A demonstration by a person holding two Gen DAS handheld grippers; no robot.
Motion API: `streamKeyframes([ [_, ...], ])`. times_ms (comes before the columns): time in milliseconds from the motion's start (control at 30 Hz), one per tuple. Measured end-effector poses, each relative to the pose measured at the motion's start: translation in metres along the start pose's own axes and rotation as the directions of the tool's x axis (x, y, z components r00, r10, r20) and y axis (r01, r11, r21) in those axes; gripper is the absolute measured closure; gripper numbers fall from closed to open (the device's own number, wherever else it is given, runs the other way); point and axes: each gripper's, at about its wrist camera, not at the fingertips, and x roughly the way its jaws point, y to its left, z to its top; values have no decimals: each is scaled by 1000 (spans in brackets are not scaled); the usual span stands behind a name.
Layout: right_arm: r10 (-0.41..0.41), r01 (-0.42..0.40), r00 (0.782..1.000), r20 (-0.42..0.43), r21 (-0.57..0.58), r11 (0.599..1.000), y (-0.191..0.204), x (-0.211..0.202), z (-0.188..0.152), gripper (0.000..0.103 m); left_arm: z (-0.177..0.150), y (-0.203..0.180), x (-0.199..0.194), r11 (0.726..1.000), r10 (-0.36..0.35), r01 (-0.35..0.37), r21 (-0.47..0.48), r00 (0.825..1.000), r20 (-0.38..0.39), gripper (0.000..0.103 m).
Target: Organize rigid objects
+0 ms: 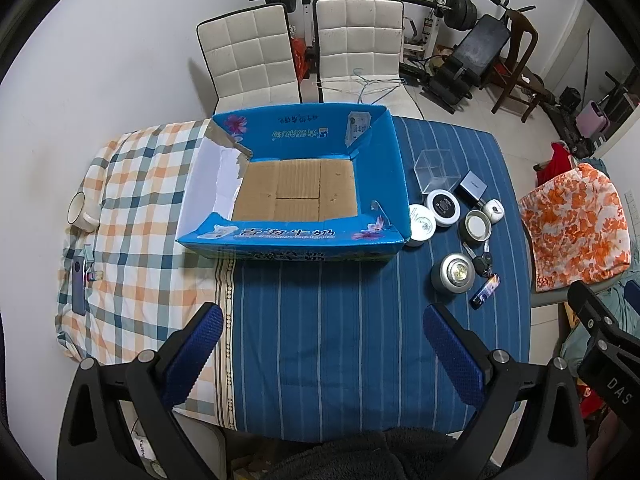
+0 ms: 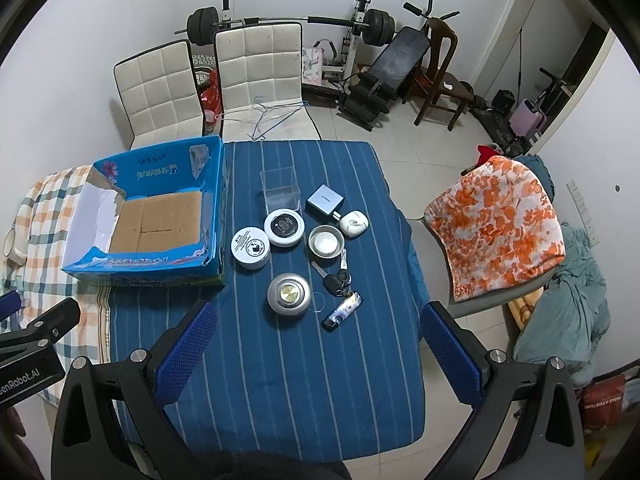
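Hovering spread and empty, right gripper is nearer the silver tin, dead ahead; left gripper, likewise released, faces the box.

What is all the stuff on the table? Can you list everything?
cardboard box: 1, blue, empty, left of the small things
clear box: 1, see-through, farthest back
round tins: 2, white, beside the cardboard box
open tin: 1, grey
silver puck: 1, nearest
grey case: 1
earbud case: 1, white
keys: 1 bunch, black
lighter: 1
mug: 1, white, far left
left gripper: jaws open
right gripper: jaws open
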Motion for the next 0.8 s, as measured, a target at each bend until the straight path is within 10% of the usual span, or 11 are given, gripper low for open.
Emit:
streamKeyframes([
  [433, 45, -18, 984, -171, 156, 988, -67, 142, 41, 0, 48, -77, 89, 990, -84, 88, 107, 996, -43, 0],
  [800, 62, 7, 934, -351, 193, 981, -120, 284, -2, 3, 19, -182, 226, 958, -129, 190, 217, 955, -269, 0],
])
